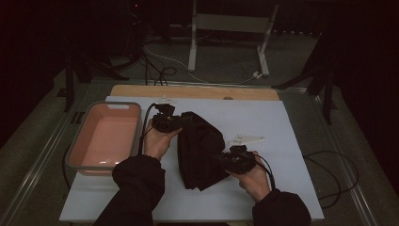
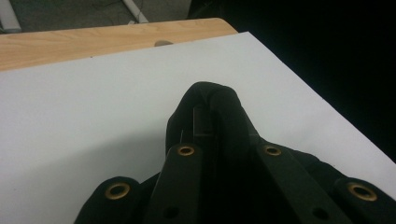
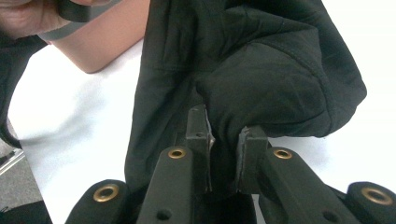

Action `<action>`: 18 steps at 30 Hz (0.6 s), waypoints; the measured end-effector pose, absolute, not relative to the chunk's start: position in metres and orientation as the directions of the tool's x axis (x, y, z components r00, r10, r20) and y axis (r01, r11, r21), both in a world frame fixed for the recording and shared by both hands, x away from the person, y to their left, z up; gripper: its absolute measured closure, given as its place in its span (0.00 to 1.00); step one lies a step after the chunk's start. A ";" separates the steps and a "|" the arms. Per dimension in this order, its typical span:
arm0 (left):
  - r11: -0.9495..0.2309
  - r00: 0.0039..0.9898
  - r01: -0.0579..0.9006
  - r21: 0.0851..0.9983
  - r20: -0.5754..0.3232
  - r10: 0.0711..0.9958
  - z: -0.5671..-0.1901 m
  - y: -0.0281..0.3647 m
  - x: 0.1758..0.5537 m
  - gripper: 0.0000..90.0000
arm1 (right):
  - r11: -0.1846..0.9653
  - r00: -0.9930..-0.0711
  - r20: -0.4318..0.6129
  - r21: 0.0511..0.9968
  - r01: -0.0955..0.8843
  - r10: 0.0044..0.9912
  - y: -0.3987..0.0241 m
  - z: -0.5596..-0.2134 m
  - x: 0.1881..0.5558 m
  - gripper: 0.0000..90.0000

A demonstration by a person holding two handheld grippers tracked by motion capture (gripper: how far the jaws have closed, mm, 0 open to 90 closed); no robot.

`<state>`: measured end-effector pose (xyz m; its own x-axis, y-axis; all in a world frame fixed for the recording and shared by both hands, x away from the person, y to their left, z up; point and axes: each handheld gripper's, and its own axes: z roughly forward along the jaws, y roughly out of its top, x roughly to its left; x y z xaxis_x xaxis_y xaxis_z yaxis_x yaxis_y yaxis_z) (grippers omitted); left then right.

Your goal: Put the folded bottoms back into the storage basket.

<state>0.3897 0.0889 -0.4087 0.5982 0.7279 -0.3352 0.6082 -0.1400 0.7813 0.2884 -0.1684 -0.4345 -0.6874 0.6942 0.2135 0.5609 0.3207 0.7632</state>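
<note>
Both forearms come in from the near edge, black sleeves down to the wrists. My left hand [image 1: 157, 141] sits mid-table, w/ the left gripper [image 1: 181, 123] aimed right into the far left end of the black cloth [image 1: 201, 149]. My right hand [image 1: 254, 176] is nearer and further right, w/ the right gripper [image 1: 221, 159] aimed left into the cloth's near right side.

Left jaws: clamped on the cloth. In the left gripper view a thick fold wraps over the tips, hiding most of them. Right jaws: also clamped on the cloth; in the right gripper view a bunched lump is pinched between the two pads, narrow gap only.

The cloth is dark, matte, folded into a chunky bundle, roughly centre of the white sheet [image 1: 282, 122], which covers the wooden table [image 1: 197, 91]. Seams and a stitched hem show on the right lobe in the right gripper view. Its far end narrows toward the left gripper; the near end is wider and lies on the sheet.

The pink tub [image 1: 106, 136] w/ grey rim sits at the left, just beside my left hand, apart from the cloth.
</note>
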 end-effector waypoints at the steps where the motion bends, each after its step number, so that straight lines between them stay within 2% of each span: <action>1: -0.141 0.598 0.608 0.782 -0.334 0.728 -0.408 0.090 0.390 0.95 | 0.322 -0.689 0.211 0.764 0.558 0.693 -0.168 -0.434 0.289 0.88; 18: -0.124 0.595 0.603 0.788 -0.339 0.729 -0.397 0.101 0.393 0.95 | 0.308 -0.692 0.231 0.769 0.561 0.684 -0.156 -0.433 0.296 0.88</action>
